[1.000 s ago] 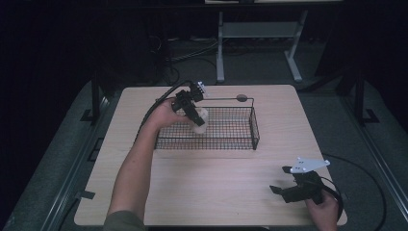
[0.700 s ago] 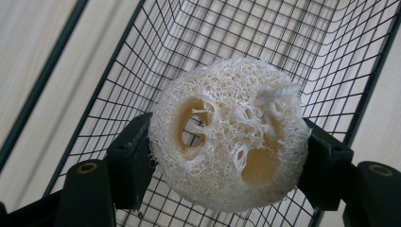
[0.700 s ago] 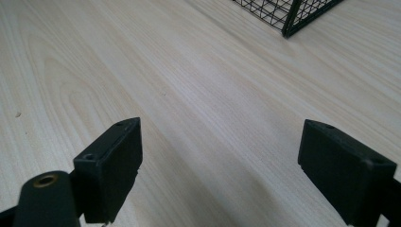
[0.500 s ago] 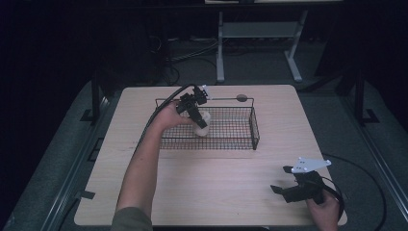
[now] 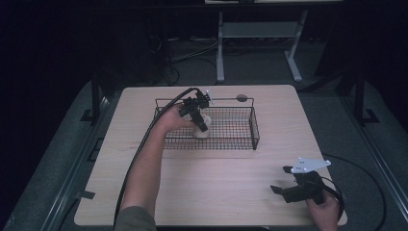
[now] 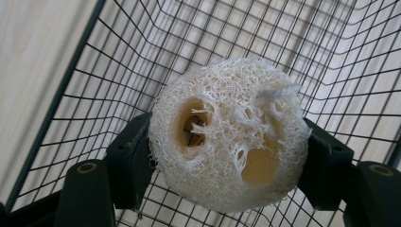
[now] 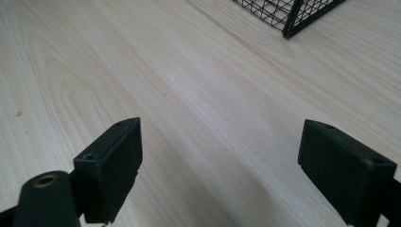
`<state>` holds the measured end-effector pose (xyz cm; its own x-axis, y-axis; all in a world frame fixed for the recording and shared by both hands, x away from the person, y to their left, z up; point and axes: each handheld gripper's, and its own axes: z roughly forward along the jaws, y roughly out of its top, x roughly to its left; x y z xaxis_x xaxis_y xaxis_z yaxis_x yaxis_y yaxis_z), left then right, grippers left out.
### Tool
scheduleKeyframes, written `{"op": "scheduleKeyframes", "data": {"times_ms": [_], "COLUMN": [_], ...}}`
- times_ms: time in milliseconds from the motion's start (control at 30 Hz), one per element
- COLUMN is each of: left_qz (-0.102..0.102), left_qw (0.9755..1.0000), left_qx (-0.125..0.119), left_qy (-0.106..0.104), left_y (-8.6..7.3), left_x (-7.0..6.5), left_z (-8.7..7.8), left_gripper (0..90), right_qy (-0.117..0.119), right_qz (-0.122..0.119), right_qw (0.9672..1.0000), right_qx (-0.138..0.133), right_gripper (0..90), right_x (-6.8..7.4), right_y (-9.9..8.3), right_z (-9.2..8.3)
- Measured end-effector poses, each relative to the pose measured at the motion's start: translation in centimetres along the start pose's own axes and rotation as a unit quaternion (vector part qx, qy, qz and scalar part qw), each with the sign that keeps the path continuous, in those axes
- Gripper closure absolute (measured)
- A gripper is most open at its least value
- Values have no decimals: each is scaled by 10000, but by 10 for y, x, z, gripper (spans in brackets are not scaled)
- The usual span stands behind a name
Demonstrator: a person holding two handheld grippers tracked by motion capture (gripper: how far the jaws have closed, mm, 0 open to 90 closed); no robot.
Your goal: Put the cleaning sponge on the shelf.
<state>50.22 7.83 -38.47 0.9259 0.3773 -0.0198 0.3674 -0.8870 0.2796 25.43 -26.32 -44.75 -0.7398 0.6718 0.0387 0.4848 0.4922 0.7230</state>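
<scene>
The left gripper (image 5: 201, 126) is clamped on a loofah (image 6: 229, 135), one black jaw pressed to each side of it, and holds it inside the wire basket (image 5: 253, 129) toward its left end. In the left gripper view the mesh floor and walls of the basket lie behind the loofah; whether it touches the floor I can't tell. The right gripper (image 5: 284, 183) sits low over the table (image 5: 211, 183) near the front right corner, well apart from the basket, jaws spread wide with bare wood between them.
</scene>
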Motion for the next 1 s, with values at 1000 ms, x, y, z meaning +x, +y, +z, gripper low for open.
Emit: {"op": "scheduleKeyframes", "data": {"times_ms": [1000], "left_qz": [-182], "left_qw": [9997], "left_qx": [89], "left_qy": [-155], "left_y": [-9], "left_x": [2], "left_z": [3], "left_gripper": [194], "right_qy": [21], "right_qz": [0], "right_qw": [10000], "right_qx": [-4], "right_gripper": [142], "right_x": [1], "right_y": [1], "right_z": [0]}}
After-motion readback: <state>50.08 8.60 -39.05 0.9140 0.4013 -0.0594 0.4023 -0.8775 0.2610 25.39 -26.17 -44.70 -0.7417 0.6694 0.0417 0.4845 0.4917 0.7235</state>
